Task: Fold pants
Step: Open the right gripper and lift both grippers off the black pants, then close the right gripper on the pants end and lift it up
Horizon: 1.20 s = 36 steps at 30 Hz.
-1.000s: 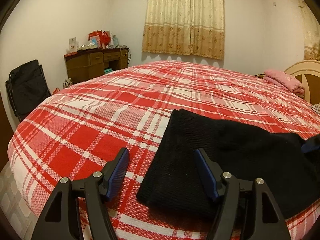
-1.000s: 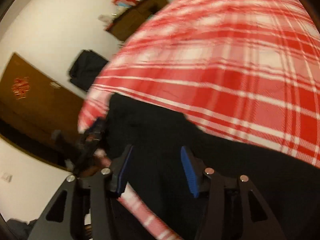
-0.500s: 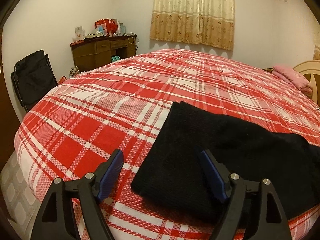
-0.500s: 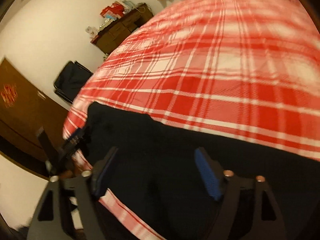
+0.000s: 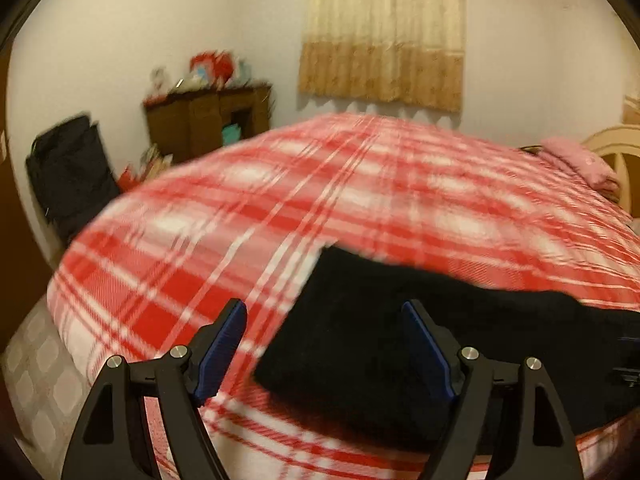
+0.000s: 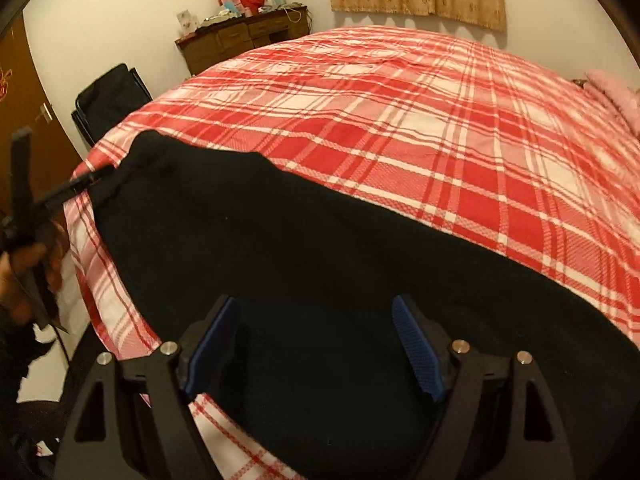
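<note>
the black pants (image 6: 320,264) lay as a long folded band along the bed (image 6: 400,120) edge at six o'clock. left hand-held gripper (image 5: 324,344) and right hand-held gripper (image 6: 316,340) hovered spread, pinching nothing. likely one crosswise fold remained.

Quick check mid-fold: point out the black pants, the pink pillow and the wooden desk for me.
black pants (image 6: 320,264): right wrist view, middle of the spread fabric.
pink pillow (image 5: 580,162): left wrist view, its top surface by the headboard.
wooden desk (image 6: 240,42): right wrist view, its drawer front.
</note>
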### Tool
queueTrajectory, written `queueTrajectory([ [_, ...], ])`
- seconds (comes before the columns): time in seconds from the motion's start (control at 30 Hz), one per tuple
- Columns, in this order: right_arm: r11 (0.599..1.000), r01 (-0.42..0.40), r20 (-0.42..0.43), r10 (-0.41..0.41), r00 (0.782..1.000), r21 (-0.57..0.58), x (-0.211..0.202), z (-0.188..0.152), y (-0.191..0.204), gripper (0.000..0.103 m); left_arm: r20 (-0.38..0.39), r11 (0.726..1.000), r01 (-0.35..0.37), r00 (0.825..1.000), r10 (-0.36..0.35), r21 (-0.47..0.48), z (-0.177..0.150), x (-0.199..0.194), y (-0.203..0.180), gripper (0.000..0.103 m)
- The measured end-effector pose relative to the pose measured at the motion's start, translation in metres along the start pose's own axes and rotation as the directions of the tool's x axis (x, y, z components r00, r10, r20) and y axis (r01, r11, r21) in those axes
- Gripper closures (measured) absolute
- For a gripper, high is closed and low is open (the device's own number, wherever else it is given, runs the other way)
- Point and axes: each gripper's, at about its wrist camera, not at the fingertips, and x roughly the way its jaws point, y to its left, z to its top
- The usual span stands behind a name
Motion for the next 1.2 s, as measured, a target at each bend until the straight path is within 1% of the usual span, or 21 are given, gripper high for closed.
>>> queueTrajectory([
  [0.07, 1.000, -0.006, 0.000, 0.006, 1.000, 0.011, -0.005, -0.003, -0.002, 0.021, 0.028, 0.998, 0.042, 0.999, -0.044, 0.046, 0.003, -0.011, -0.019, 0.022],
  [0.13, 1.000, -0.005, 0.007, 0.005, 1.000, 0.030, -0.013, -0.006, -0.008, 0.021, 0.019, 0.991, 0.096, 0.995, -0.099, 0.096, 0.001, -0.014, -0.042, 0.022],
  [0.17, 0.999, 0.011, 0.012, -0.012, 1.000, 0.040, -0.017, -0.009, -0.012, 0.021, -0.001, 0.984, 0.129, 0.992, -0.130, 0.121, -0.003, -0.012, -0.055, 0.022],
  [0.27, 0.996, 0.065, 0.028, -0.067, 0.997, 0.062, -0.032, -0.018, -0.024, 0.021, -0.065, 0.972, 0.185, 0.982, -0.177, 0.142, -0.020, 0.001, -0.082, 0.022],
  [0.33, 0.994, 0.081, 0.020, -0.083, 0.996, 0.077, -0.040, -0.025, -0.034, 0.019, -0.153, 0.967, 0.209, 0.970, -0.187, 0.145, -0.036, 0.018, -0.097, 0.022],
  [0.4, 0.990, 0.106, -0.004, -0.106, 0.994, 0.091, -0.044, -0.033, -0.045, 0.017, -0.212, 0.964, 0.203, 0.963, -0.164, 0.175, -0.052, 0.030, -0.109, 0.022],
  [0.43, 0.987, 0.122, -0.018, -0.120, 0.993, 0.102, -0.046, -0.038, -0.054, 0.017, -0.172, 0.962, 0.186, 0.973, -0.152, 0.202, -0.057, 0.026, -0.113, 0.020],
  [0.47, 0.986, 0.128, -0.022, -0.126, 0.992, 0.110, -0.047, -0.041, -0.060, 0.017, -0.145, 0.961, 0.174, 0.979, -0.145, 0.213, -0.058, 0.023, -0.114, 0.020],
  [0.57, 0.985, 0.109, -0.008, -0.109, 0.994, 0.133, -0.058, -0.051, -0.077, 0.017, -0.164, 0.971, 0.177, 0.975, -0.151, 0.162, -0.051, 0.022, -0.109, 0.020],
  [0.67, 0.975, 0.114, 0.013, -0.119, 0.993, 0.189, -0.082, -0.056, -0.093, 0.017, -0.135, 0.974, 0.186, 0.976, -0.168, 0.133, -0.045, 0.014, -0.113, 0.020],
  [0.77, 0.956, 0.169, 0.043, -0.184, 0.982, 0.240, -0.111, -0.066, -0.118, 0.017, -0.162, 0.972, 0.194, 0.972, -0.172, 0.135, -0.048, 0.018, -0.124, 0.020],
  [0.83, 0.924, 0.232, 0.046, -0.257, 0.965, 0.304, -0.132, -0.078, -0.146, 0.015, -0.183, 0.975, 0.180, 0.971, -0.155, 0.130, -0.054, 0.026, -0.130, 0.019],
  [0.9, 0.879, 0.293, 0.023, -0.325, 0.945, 0.377, -0.147, -0.092, -0.172, 0.013, -0.139, 0.978, 0.147, 0.982, -0.127, 0.148, -0.059, 0.024, -0.135, 0.017],
  [0.93, 0.855, 0.305, 0.009, -0.340, 0.940, 0.419, -0.154, -0.101, -0.185, 0.014, -0.130, 0.977, 0.138, 0.985, -0.117, 0.163, -0.059, 0.024, -0.136, 0.015],
  [0.97, 0.854, 0.271, 0.030, -0.316, 0.948, 0.445, -0.162, -0.107, -0.193, 0.014, -0.126, 0.977, 0.120, 0.987, -0.099, 0.174, -0.058, 0.025, -0.134, 0.012],
  [1.0, 0.857, 0.219, 0.065, -0.280, 0.958, 0.466, -0.171, -0.112, -0.197, 0.014, -0.126, 0.979, 0.104, 0.989, -0.083, 0.173, -0.056, 0.026, -0.131, 0.012],
  [1.03, 0.854, 0.193, 0.086, -0.266, 0.960, 0.484, -0.182, -0.116, -0.198, 0.013, -0.125, 0.984, 0.077, 0.991, -0.057, 0.160, -0.053, 0.026, -0.125, 0.012],
  [1.07, 0.848, 0.199, 0.098, -0.281, 0.955, 0.491, -0.190, -0.118, -0.199, 0.013, -0.123, 0.987, 0.056, 0.992, -0.037, 0.148, -0.049, 0.025, -0.119, 0.012],
  [1.1, 0.841, 0.213, 0.124, -0.312, 0.942, 0.498, -0.201, -0.121, -0.199, 0.013, -0.112, 0.990, 0.026, 0.994, -0.011, 0.137, -0.044, 0.025, -0.110, 0.012],
  [1.17, 0.825, 0.216, 0.154, -0.340, 0.928, 0.523, -0.215, -0.126, -0.204, 0.012, -0.069, 0.992, -0.032, 0.997, 0.041, 0.119, -0.033, 0.017, -0.089, 0.012],
  [1.2, 0.809, 0.213, 0.162, -0.353, 0.922, 0.548, -0.221, -0.129, -0.208, 0.012, -0.051, 0.992, -0.060, 0.997, 0.065, 0.108, -0.027, 0.014, -0.076, 0.012],
])
